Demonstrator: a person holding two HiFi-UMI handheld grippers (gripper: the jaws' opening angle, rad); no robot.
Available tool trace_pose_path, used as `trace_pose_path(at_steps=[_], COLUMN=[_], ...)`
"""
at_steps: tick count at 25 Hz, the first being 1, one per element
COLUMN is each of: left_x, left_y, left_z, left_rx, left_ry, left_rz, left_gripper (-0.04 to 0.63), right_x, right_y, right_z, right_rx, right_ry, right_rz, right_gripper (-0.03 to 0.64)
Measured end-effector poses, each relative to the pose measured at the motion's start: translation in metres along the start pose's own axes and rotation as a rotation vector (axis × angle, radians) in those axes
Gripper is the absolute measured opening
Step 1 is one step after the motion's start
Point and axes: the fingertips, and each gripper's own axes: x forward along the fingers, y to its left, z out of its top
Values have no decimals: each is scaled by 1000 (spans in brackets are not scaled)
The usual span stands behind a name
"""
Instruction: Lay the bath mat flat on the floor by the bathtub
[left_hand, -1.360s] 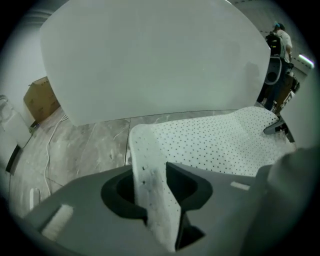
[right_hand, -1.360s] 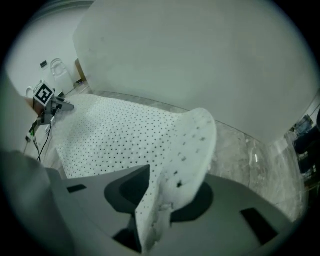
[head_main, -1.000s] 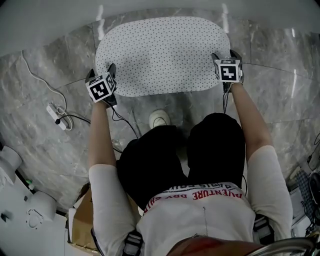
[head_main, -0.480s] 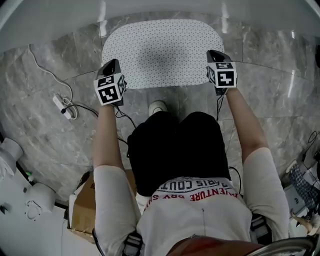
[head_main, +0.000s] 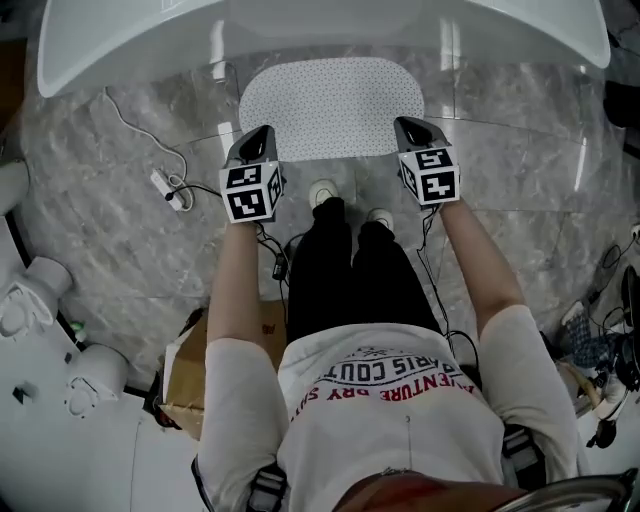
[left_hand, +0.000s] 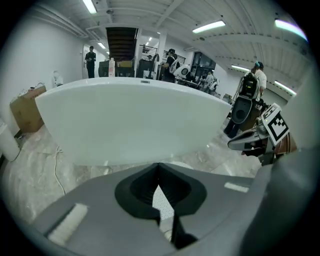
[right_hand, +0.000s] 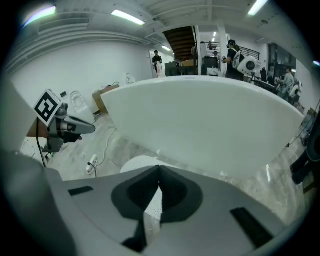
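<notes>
The white dotted bath mat lies flat on the grey marble floor, right in front of the white bathtub. My left gripper hovers over the mat's near left corner, shut with nothing in it. My right gripper hovers over the near right corner; its jaws are closing the last bit and meet at the tips, also with nothing between them. In the left gripper view the shut jaws point at the bathtub, and a sliver of mat shows below. The right gripper view shows the same shut jaws above the mat.
A power strip with a looping cable lies on the floor to the left. A cardboard box sits behind my left side, with white fixtures further left. The person's shoes stand just short of the mat. People stand far behind the tub.
Both grippers have let go of the mat's side edges, shut, and risen toward me as the person stood up. The mat stays flat on the floor.
</notes>
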Motion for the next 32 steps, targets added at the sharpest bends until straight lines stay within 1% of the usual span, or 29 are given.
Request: trace_pose_path(at_steps=[4,7,11,16,18,22,26,29,32], left_x=[-69,-126,-208,-322,-362,-429,-484,-512,-528], left_y=[-21,-42,-69,-98,-108,-124,-137,-146,-149], left_z=[61,114,184,271,297,338,358,369,378], left_rx=[-8,2,39,102,122,165,216,246,252], left_ry=[-51,-127,-276,-504,-571,-688,-778,-836,-871], left_rz=[0,-3,-6,-30,-36,-47,-44,-44,-38], left_gripper=[11,11,12,11,11,11,12,12,12], right_x=[-70,-127,-207,-310,-349,-416,-472,-503,-524], right_y=[17,27,39,63,72,87,105,115,122], right_z=[64,113,176,255,281,324,349,360,367], right_rx=[4,7,-17,-49,-72,-133,-207,-262,-281], right_ry=[-61,-126,-245,-437,-510,-643,-748,-817,-870], right_rz=[6,7,4,28,27,9,-11,-33,-35], right_gripper=[9,9,9,9,9,9,9,9,9])
